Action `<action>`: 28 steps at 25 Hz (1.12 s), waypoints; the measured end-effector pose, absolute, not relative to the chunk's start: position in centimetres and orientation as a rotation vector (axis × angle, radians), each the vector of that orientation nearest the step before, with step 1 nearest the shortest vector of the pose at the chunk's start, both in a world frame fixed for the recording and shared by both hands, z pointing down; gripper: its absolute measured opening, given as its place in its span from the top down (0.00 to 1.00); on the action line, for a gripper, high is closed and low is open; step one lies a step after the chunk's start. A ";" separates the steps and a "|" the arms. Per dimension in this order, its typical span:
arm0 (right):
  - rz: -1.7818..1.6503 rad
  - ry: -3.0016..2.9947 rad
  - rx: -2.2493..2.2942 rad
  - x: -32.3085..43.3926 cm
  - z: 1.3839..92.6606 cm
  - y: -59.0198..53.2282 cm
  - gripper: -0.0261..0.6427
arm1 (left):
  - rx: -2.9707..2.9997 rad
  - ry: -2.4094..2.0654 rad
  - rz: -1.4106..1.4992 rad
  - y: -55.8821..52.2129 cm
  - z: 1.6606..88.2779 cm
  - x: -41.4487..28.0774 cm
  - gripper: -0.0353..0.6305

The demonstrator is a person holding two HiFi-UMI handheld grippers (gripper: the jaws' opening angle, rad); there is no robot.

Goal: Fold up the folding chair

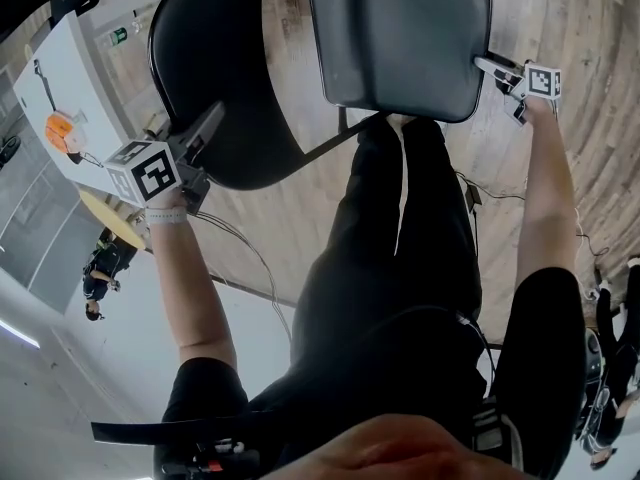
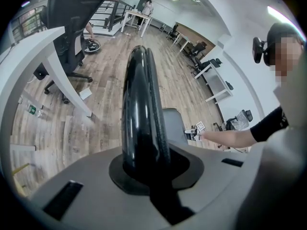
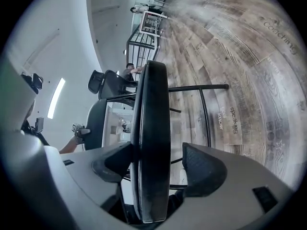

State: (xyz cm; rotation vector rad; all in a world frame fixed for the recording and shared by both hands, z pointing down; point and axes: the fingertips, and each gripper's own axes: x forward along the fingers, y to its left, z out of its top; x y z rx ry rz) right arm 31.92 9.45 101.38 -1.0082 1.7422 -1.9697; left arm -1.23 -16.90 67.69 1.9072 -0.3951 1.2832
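The folding chair stands open below me on the wood floor. Its black backrest is at the left and its grey seat at the right. My left gripper is shut on the rim of the backrest, which rises between its jaws. My right gripper is at the seat's right edge. In the right gripper view the seat edge stands between the jaws; the right pad is clear of it, so the gripper is open. A black frame tube shows beyond.
My own legs in black trousers stand right behind the chair. A white desk and a black office chair are at the left. A cable lies on the floor. More desks stand farther off.
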 end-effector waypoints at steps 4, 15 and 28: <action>-1.921 1.709 -0.972 32.1 101.3 9.1 0.50 | 1.915 -0.403 1.290 -17.0 67.7 -1.4 0.87; -1.850 1.685 -0.901 31.7 100.7 7.4 0.51 | 1.925 -0.409 1.296 -17.0 67.7 -1.3 0.87; -1.867 1.705 -0.909 31.0 99.0 6.5 0.56 | 1.915 -0.415 1.300 -16.6 66.4 -1.4 0.87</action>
